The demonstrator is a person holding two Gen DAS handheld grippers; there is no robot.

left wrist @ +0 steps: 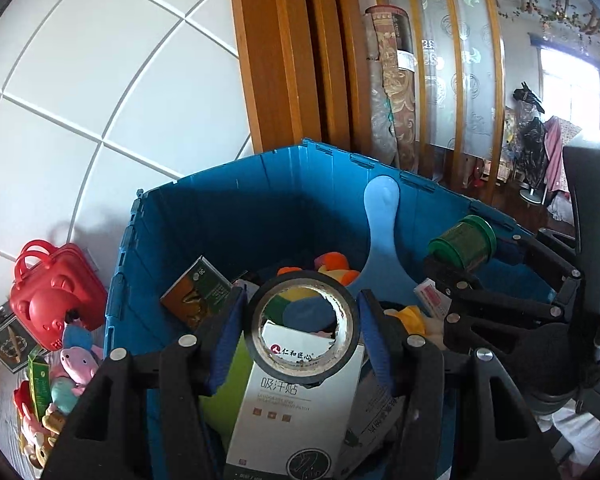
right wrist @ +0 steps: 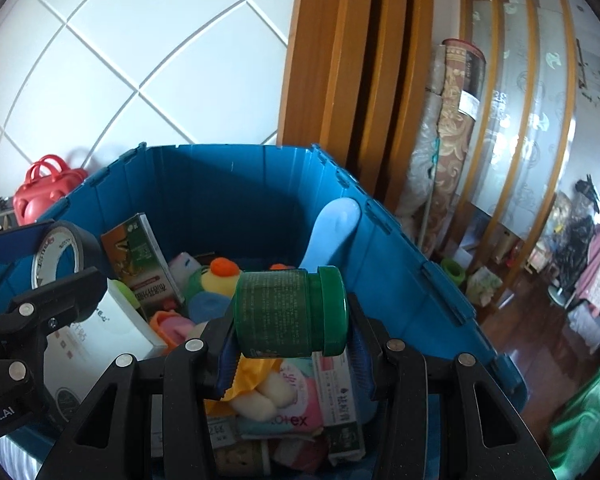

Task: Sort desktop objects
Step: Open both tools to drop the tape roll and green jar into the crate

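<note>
Left gripper [left wrist: 302, 332] pinches tape [left wrist: 302, 326], right gripper [right wrist: 292, 324] pinches jar [right wrist: 291, 312], both mid-frame over bin [right wrist: 228, 184]; lower, then spread jaws.

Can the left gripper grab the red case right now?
Probably not: the left gripper is already shut on the tape roll above the blue bin, and the red case sits outside it, off to one side.
</note>
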